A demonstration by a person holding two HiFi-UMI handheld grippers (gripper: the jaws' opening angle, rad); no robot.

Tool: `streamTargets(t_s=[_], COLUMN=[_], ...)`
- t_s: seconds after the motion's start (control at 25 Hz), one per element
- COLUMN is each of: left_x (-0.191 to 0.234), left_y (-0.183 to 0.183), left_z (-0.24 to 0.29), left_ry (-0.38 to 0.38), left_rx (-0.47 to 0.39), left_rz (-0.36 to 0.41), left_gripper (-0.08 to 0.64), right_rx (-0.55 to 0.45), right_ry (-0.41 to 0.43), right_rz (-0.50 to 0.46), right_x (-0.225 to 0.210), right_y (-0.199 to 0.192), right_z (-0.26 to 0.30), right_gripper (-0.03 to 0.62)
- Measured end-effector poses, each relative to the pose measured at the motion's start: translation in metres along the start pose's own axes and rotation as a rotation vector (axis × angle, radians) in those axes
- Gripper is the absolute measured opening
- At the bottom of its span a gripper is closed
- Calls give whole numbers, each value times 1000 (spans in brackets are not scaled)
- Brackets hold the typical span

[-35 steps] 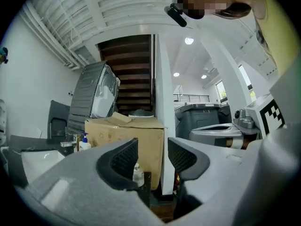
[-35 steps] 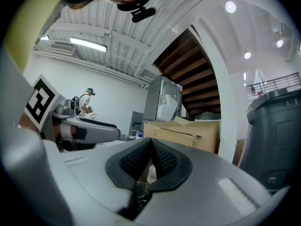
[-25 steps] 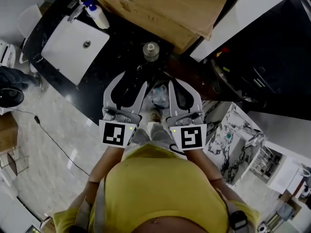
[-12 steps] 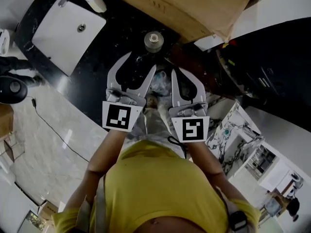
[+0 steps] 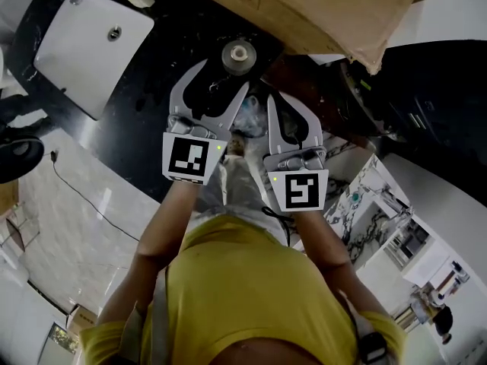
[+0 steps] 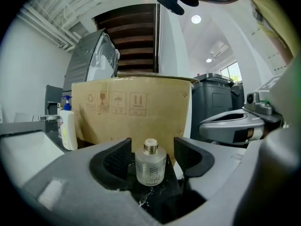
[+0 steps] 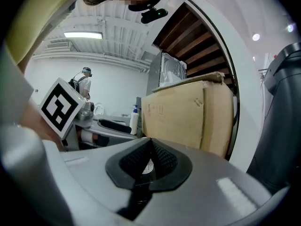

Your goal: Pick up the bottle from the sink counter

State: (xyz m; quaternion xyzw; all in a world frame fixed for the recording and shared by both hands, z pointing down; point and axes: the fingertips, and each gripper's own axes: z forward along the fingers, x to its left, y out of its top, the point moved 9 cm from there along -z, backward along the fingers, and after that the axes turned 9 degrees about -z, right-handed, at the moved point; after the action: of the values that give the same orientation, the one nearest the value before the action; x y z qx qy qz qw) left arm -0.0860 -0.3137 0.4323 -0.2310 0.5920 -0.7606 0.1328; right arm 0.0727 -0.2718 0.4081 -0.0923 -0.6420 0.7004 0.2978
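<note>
Lined up for the approach on the small frosted glass bottle with a metal cap [image 6: 150, 166] at twelve o'clock, left gripper [image 5: 223, 78] jaws just opened wide and not yet touching it, right gripper [image 7: 149, 145] pinched together empty, and probably needed only to ease forward, then squeeze.

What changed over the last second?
Left gripper moved in toward the bottle; its jaws have just been opening, and the bottle lines up between them, untouched. Right gripper came forward alongside. Unchanged: right jaws shut, bottle upright on the counter.
</note>
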Motion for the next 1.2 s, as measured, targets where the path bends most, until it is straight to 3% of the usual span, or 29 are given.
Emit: streamTargets(t_s=[0.64, 1.2], left_x=[11, 12], left_y=[-27, -33], left_z=[54, 74], left_ry=[-46, -26], left_rx=[194, 245], left_rz=[36, 70], left_gripper=[370, 337], right_rx=[62, 85], right_ry=[-2, -9], right_rz=[19, 22], right_x=[-11, -16], right_y=[-28, -31], right_z=[22, 22], right_gripper=[2, 2])
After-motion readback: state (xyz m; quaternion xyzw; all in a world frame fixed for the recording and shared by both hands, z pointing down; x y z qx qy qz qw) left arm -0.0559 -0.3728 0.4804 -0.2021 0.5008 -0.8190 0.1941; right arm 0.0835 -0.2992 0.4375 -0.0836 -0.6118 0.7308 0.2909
